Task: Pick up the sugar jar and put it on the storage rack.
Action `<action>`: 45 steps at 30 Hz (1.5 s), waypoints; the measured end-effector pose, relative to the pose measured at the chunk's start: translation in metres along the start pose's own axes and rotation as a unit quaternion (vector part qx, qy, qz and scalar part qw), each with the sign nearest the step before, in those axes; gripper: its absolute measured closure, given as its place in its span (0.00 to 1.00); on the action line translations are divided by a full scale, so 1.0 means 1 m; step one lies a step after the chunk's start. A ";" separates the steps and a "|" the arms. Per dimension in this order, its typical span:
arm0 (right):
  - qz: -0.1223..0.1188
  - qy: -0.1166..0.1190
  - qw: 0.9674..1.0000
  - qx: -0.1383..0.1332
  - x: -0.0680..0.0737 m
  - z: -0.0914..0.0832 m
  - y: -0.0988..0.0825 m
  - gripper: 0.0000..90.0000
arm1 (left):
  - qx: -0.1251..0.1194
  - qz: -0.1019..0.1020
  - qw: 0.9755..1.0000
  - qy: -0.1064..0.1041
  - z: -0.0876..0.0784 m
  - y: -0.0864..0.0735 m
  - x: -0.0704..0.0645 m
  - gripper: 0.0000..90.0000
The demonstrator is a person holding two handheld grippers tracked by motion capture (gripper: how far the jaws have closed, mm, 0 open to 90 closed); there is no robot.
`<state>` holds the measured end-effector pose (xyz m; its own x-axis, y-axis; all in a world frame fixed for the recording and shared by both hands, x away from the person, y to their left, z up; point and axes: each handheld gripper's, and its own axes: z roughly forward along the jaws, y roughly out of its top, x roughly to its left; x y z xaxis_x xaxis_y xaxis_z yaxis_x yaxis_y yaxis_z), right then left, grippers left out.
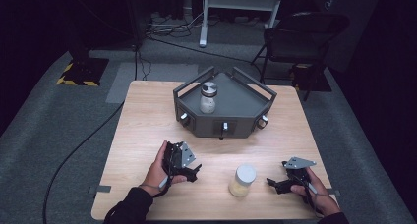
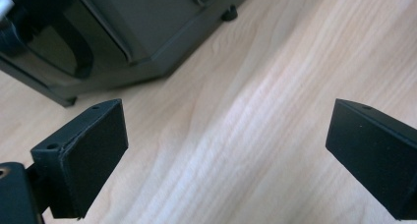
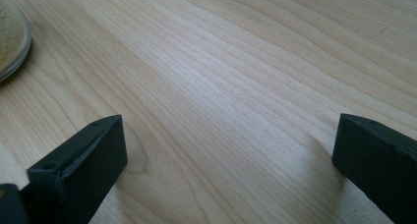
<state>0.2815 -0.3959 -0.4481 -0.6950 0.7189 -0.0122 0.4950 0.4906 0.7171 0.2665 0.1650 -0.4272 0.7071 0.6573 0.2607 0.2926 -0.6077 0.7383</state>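
A jar with a white lid (image 1: 242,180) and pale yellowish contents stands on the wooden table (image 1: 147,116) near its front edge, between my two grippers. Its base edge (image 3: 11,37) is at the far left of the right gripper view. My left gripper (image 1: 195,171) lies left of the jar, held by a hand, jaws wide open over bare wood (image 2: 223,150). My right gripper (image 1: 273,182) lies right of the jar, also open with nothing between its jaws (image 3: 228,157). A second jar with a metal lid (image 1: 208,98) stands on a dark grey tray-like fixture (image 1: 246,118) at the table's back.
The grey fixture has raised rails and small knobs along its front face (image 1: 224,127); its lower corner (image 2: 113,47) is near the left gripper. A chair (image 1: 302,37) and cables lie on the floor behind the table.
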 end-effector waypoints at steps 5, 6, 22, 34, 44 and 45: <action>0.000 0.000 1.000 0.000 0.000 0.000 0.000 0.00 | 0.015 0.003 1.000 -0.005 0.001 -0.008 -0.003 0.02; 0.000 0.000 1.000 0.000 0.000 0.000 0.000 0.00 | 0.018 -0.001 1.000 -0.006 0.000 -0.011 -0.003 0.02; 0.000 0.000 1.000 0.000 0.000 0.000 0.000 0.00 | 0.045 -0.051 0.997 -0.021 -0.010 -0.033 0.018 0.02; 0.000 0.000 1.000 0.000 0.000 0.000 0.000 0.00 | 0.050 -0.093 0.993 -0.044 -0.007 -0.047 0.040 0.02; 0.001 0.000 1.000 0.000 0.000 0.000 0.000 0.00 | 0.060 -0.123 0.988 -0.067 -0.005 -0.051 0.057 0.00; 0.000 -0.001 1.000 0.000 0.000 0.000 0.000 0.00 | 0.060 -0.124 0.988 -0.067 -0.005 -0.051 0.057 0.00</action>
<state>0.2813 -0.3958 -0.4482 -0.6940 0.7198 -0.0124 0.4955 0.4901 0.7171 0.2885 0.2353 -0.4471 0.6813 0.7319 -0.0094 0.5356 -0.4897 0.6880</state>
